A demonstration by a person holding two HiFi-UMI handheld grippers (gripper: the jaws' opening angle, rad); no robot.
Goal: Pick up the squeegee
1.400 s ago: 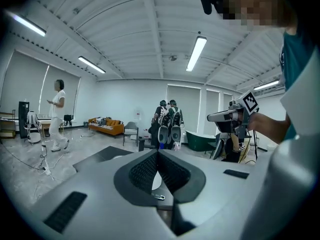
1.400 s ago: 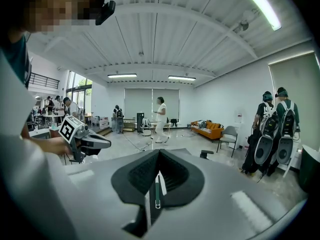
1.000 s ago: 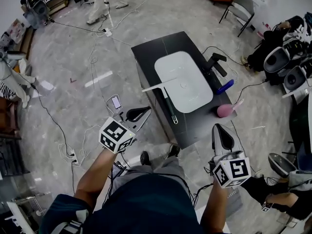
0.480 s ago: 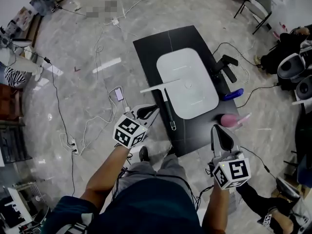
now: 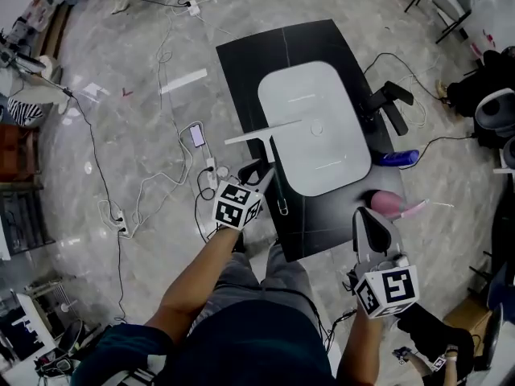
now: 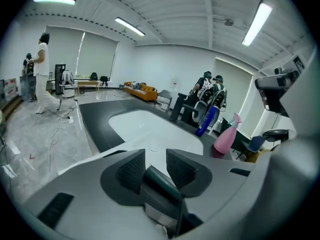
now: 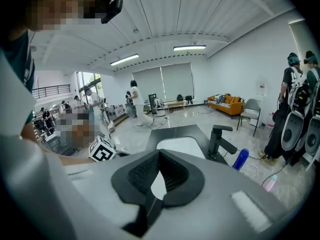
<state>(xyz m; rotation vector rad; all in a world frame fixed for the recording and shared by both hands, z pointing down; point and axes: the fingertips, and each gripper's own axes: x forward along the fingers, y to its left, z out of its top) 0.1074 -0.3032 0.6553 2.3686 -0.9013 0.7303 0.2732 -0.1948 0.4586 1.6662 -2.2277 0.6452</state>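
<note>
Over marble floor (image 5: 121, 135) — black counter (image 5: 241, 71), squeegee (image 5: 261, 133)

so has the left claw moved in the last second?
Yes: left claw went forward to the counter edge; jaws opening, squeegee handle between them.
</note>
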